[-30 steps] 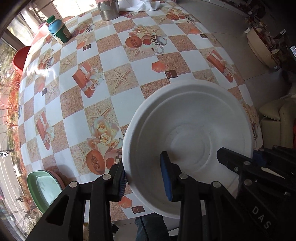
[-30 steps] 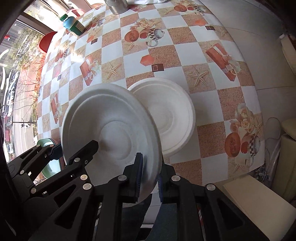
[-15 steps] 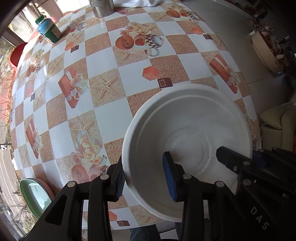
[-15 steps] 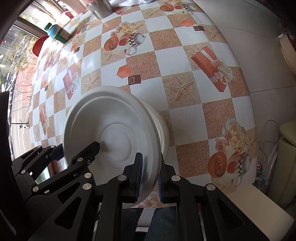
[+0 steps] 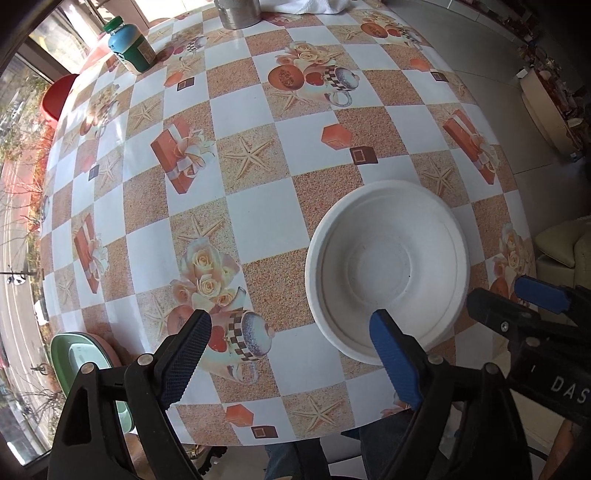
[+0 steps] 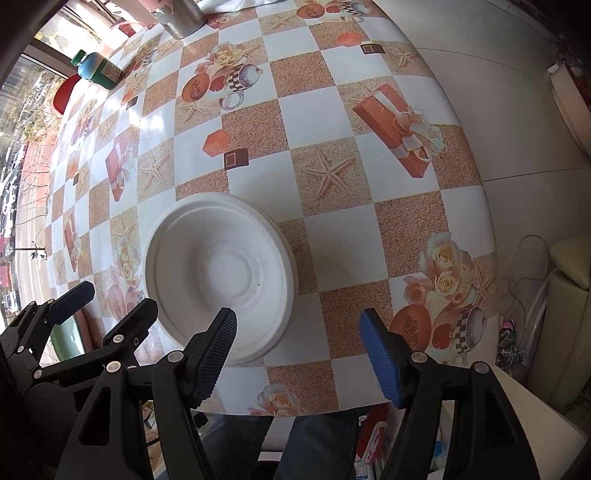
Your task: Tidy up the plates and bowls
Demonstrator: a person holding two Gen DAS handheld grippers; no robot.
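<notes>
A white bowl rests near the front edge of the patterned table; in the right wrist view a second white rim shows under its far edge, so two bowls sit nested. My left gripper is open and empty, its right finger over the bowl's near rim. My right gripper is open and empty, just right of the bowl's near rim. A green plate on a pink one sits past the table's left edge.
A green-capped bottle and a metal can stand at the far side. A white cloth lies at the back. A red stool is beyond the table on the left. A beige sofa is on the right.
Both grippers held white bowls; the right one lowered its bowl into the other on the table. Both grippers then opened, let go and drew back.
</notes>
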